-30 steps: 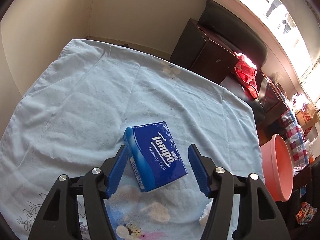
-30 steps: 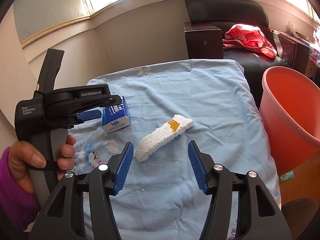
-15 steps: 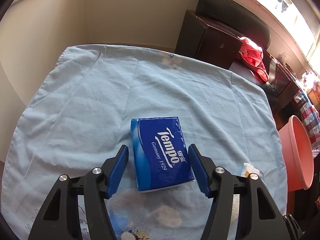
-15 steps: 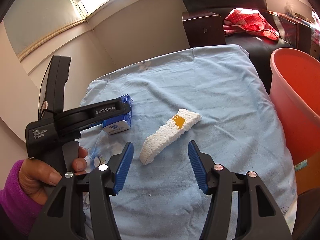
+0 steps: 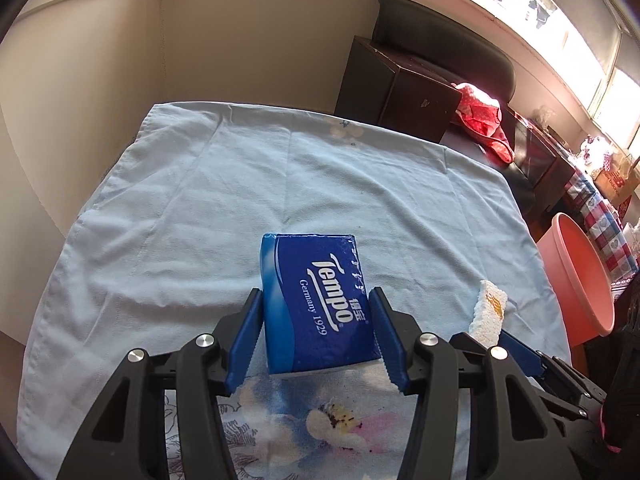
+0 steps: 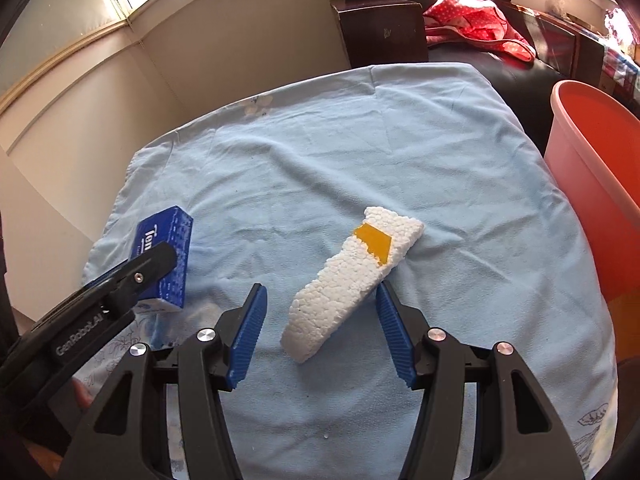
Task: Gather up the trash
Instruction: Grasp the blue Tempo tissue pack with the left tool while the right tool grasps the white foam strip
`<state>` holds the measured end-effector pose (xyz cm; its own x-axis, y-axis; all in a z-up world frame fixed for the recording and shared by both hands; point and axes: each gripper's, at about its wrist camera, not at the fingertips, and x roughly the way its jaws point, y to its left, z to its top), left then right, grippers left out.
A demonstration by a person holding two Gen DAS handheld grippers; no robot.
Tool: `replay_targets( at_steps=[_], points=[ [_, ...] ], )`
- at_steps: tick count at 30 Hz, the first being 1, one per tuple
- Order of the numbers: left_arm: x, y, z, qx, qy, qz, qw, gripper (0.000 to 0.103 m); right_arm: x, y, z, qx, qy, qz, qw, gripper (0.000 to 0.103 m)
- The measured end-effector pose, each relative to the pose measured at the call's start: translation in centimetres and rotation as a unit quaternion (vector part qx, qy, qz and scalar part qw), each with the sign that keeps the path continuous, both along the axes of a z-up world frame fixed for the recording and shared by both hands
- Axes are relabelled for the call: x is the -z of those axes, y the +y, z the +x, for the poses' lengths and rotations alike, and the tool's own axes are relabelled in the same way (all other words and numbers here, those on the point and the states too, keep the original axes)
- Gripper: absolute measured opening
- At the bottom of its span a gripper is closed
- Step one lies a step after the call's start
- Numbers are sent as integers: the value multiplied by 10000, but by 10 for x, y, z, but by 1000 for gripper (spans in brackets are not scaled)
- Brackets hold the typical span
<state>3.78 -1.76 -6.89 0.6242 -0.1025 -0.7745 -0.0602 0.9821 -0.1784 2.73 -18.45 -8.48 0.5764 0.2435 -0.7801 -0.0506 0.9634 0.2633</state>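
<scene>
A blue Tempo tissue pack lies flat on a pale blue cloth, sitting between the blue pads of the left gripper. The jaws are closing around the pack, with both pads right at its long sides; whether they press it yet cannot be told. Off to that gripper's right, a strip of white foam with a yellow patch rests on the same cloth, its near end between the pads of the right gripper. Those jaws stand apart and unclenched: the left pad is clear of the foam, the right pad just beside its edge. From the right wrist view, the left gripper's black body crosses the lower left, partly hiding the pack. Beyond the right gripper's right side, a pink plastic bucket stands off the cloth's edge. Farther ahead are a dark brown cabinet and a red dotted fabric draped over a black seat.
</scene>
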Motion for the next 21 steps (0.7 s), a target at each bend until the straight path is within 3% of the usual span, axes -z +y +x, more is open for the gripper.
replay_targets(
  at_steps=[6, 9, 14, 21],
  points=[
    [-3, 8, -9, 16, -57, -93, 9999, 53, 0, 4, -3, -148, -2, -323, 9994, 57],
    [-5, 8, -11, 35, -86, -124, 9999, 53, 0, -1, -5, -165, -16, -377, 9992, 44],
    [-6, 5, -15, 99, -124, -115, 9998, 53, -1, -14, -12, -199, -31, -316, 9993, 32],
    [-11, -4, -22, 237, -218, -85, 9994, 53, -7, -33, -27, -226, -204, -279, 9991, 31]
  ],
)
